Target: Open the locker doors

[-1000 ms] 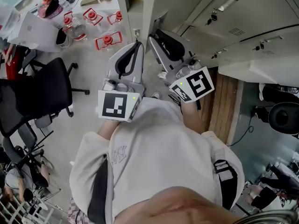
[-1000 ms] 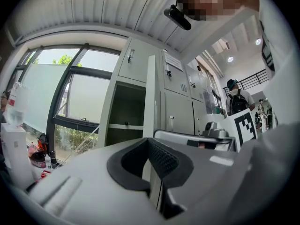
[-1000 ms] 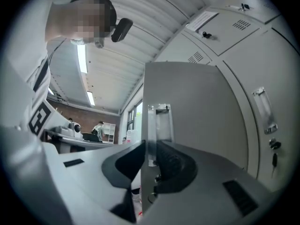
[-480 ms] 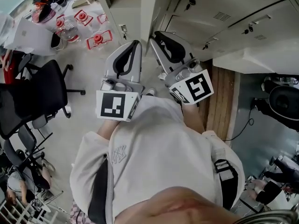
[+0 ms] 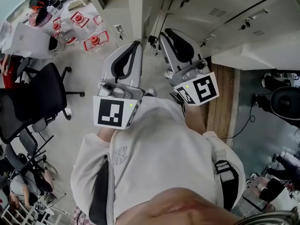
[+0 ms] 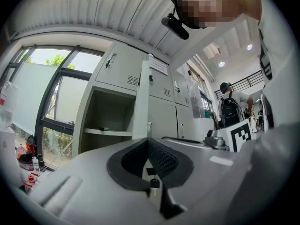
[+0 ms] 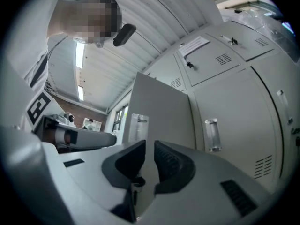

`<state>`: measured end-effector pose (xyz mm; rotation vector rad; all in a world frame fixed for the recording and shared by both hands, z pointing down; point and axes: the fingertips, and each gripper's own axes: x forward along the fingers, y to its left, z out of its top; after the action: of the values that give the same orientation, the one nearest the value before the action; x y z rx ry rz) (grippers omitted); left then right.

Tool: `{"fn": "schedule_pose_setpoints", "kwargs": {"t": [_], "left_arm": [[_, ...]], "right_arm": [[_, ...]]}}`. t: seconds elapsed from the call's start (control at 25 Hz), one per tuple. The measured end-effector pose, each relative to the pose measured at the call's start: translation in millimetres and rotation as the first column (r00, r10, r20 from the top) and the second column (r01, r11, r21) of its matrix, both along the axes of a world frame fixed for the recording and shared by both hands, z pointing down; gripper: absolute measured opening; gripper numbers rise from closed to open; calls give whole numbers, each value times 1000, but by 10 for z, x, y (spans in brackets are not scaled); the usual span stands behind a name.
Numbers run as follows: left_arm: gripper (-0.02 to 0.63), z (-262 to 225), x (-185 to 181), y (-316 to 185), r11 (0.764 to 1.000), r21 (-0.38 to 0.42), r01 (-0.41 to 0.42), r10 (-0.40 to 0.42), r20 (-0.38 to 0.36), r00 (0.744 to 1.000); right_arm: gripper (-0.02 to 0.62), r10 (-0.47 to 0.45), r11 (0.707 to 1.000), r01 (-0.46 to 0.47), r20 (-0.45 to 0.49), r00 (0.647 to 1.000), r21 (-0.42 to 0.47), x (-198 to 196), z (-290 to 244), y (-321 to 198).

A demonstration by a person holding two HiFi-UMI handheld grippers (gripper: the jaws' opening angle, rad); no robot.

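One locker door (image 5: pixel 135 3) stands open at upper centre; other doors (image 5: pixel 225 27), upper right, are shut. Both grippers have edged closer (left gripper (image 5: pixel 137 43) jaws closed, empty; right gripper (image 5: pixel 163 32) jaws barely parted), probably nearing the next door.

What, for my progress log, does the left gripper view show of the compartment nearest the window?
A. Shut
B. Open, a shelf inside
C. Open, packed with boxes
B: the compartment has no door across it, and a shelf crosses its dark inside, beside the swung-out door.
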<state>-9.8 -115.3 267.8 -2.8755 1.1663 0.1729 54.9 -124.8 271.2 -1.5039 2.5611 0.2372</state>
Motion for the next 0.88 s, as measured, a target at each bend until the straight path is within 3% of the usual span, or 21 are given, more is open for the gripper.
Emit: {"fn": "schedule_pose_setpoints", "kwargs": {"t": [0.2,0.4,0.88], "left_arm": [[2,223,348,139,993,-70,-91,95,49,994],[2,396,684,266,978,-107,-180,188,73,979],[2,429,1036,164,965,-116,-234,243,76,967]], "right_arm": [[61,147,988,-147,-13,989,-38,469,84,-123],[61,212,976,-214,-49,976,-39,696,91,-272],[63,318,943,-327,-113,941,-66,1164,38,-1241]]}}
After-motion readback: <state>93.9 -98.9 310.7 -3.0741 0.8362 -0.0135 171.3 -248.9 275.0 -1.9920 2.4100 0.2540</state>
